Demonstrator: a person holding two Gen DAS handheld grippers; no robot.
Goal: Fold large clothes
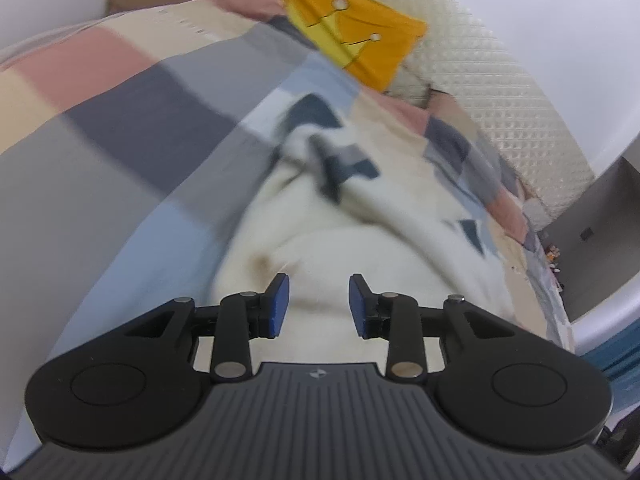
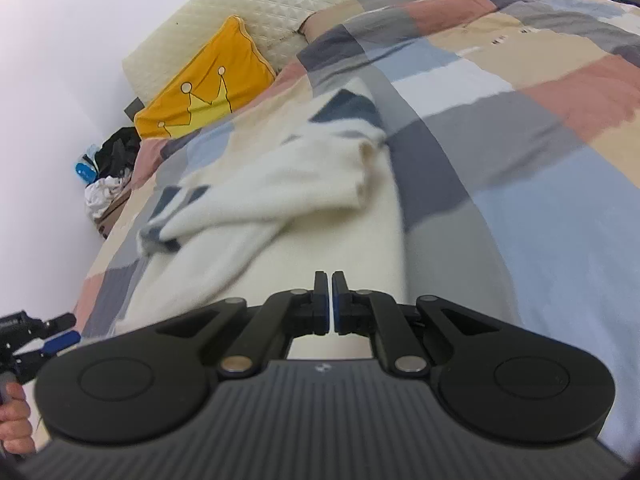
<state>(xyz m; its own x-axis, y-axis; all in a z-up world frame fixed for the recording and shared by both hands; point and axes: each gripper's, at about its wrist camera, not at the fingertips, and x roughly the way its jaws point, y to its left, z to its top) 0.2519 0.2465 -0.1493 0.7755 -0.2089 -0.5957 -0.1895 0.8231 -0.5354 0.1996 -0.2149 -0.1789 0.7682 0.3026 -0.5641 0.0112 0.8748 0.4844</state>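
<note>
On the bed with the patchwork quilt (image 2: 520, 128) lies the cream fluffy knitted sweater with dark blue patches (image 2: 280, 184), partly folded, one sleeve laid across the body toward the far side. Both my tools sit just above its near hem. Left tool (image 1: 319, 304): released, jaws parted, blue pads (image 1: 280, 306) bare, nothing between them, only cream cloth beneath. Right tool (image 2: 331, 304): clenched, pads nearly touching, and I see no fabric pinched in them. Left tool also shows at the edge of the right wrist view, with the person's hand (image 2: 16, 420) on its handle.

Handling, my guess: soft, limp, light but bulky; thick pile should grip well against the pads, no slip risk, nothing fragile. It will sag and bunch if lifted from one point, so take it at two points along the near hem or the side edges, pinching the full thickness, not just the top layer. Quilt beneath is soft too, so avoid catching it. Orange crown-print pillow (image 2: 208, 84) and cream quilted headboard (image 2: 256, 4) sit well clear.
</note>
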